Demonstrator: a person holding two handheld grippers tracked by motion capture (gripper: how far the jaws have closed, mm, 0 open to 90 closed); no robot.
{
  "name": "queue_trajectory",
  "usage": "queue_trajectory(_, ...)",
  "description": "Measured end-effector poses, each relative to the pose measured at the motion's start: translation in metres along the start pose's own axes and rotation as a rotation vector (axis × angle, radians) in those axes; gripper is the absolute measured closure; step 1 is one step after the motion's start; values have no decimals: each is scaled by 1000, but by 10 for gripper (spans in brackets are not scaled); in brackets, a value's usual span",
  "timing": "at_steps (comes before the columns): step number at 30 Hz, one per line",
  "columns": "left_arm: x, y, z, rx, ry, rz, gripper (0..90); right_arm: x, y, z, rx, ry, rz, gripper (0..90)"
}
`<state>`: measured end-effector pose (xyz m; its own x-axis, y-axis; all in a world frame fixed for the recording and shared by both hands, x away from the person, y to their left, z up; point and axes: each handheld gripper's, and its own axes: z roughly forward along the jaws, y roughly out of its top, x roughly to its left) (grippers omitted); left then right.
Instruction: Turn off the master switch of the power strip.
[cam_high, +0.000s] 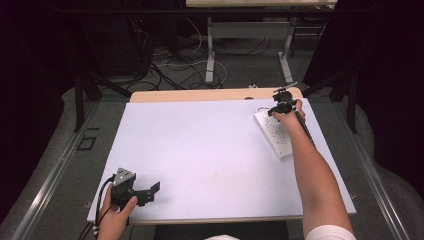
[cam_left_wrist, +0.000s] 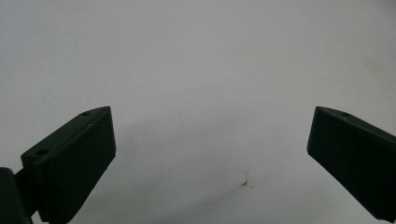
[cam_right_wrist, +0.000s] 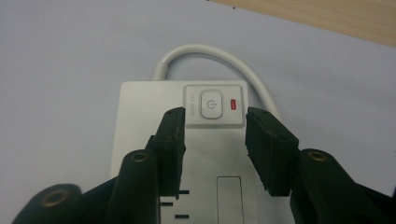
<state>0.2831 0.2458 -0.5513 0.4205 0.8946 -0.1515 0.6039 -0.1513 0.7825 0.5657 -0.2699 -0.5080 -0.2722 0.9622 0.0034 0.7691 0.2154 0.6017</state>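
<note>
High view: my right gripper (cam_high: 283, 102) sits over the far end of the white power strip (cam_high: 274, 135), which lies at the far right of the pale mat (cam_high: 200, 150), angled, its near end coming toward me. My right forearm (cam_high: 315, 175) runs along the mat's right side. My left gripper (cam_high: 145, 192) rests at the near left corner of the mat, well apart from the strip, my left hand (cam_high: 117, 217) wrapped round its body.

Right gripper view: my right gripper (cam_right_wrist: 215, 140) has its jaws partly spread, one on each side of the strip's switch panel (cam_right_wrist: 214, 106); nothing pinched, the pads not pressing on it. Power button (cam_right_wrist: 209, 104) in the middle of the panel, red light (cam_right_wrist: 234, 103) lit just beside it. White cable (cam_right_wrist: 210, 56) loops out of the strip's far end. Socket slots (cam_right_wrist: 180, 205) show between the jaws lower down.

Left gripper view: my left gripper (cam_left_wrist: 210, 144) has its jaws spread wide, bare mat between them, a small brown mark (cam_left_wrist: 245, 183) on the mat.
</note>
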Motion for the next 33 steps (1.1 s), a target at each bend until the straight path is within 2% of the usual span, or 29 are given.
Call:
queue_trajectory(3, 1, 0, 0, 0, -3, 5, 10, 1, -4, -1, -1, -15, -21, 524)
queue_trajectory(10, 0, 2, 0, 5, -19, 18, 10, 2, -7, -7, -10, -2, -8, 438)
queue_trajectory(11, 0, 2, 0, 5, -20, 27, 10, 3, -8, -10, -12, 9, -19, 390)
queue_trajectory(15, -1, 2, 1, 4, -26, 36, 10, 7, -10, -14, -21, 25, -10, 328)
queue_trajectory(16, -2, 2, 0, 4, -28, 36, 10, 9, -10, -17, -25, 33, 3, 249)
queue_trajectory(17, -2, 2, 0, 4, -31, 37, 10, 9, -10, -17, -25, 33, 3, 249)
queue_trajectory(19, -2, 2, 0, 4, -33, 37, 10, 9, -10, -20, -21, 40, -5, 178)
queue_trajectory(21, -2, 3, 0, 3, -32, 39, 10, 9, -10, -23, -20, 42, 11, 147)
queue_trajectory(24, -3, 3, 1, 0, -29, 37, 10, 7, -10, -26, -38, 17, 23, 112)
queue_trajectory(25, -3, 3, 1, 5, -29, 41, 10, 7, -10, -27, -35, 12, 42, 83)
queue_trajectory(27, -3, 3, 1, 6, -30, 43, 10, 5, -11, -29, -44, 37, 50, 0)
queue_trajectory(30, -4, 3, 2, 6, -30, 41, 10, 5, -12, -31, -51, 32, 53, 0)
queue_trajectory(33, -4, 3, 2, 6, -30, 42, 10, 6, -13, -34, -46, 25, 13, 0)
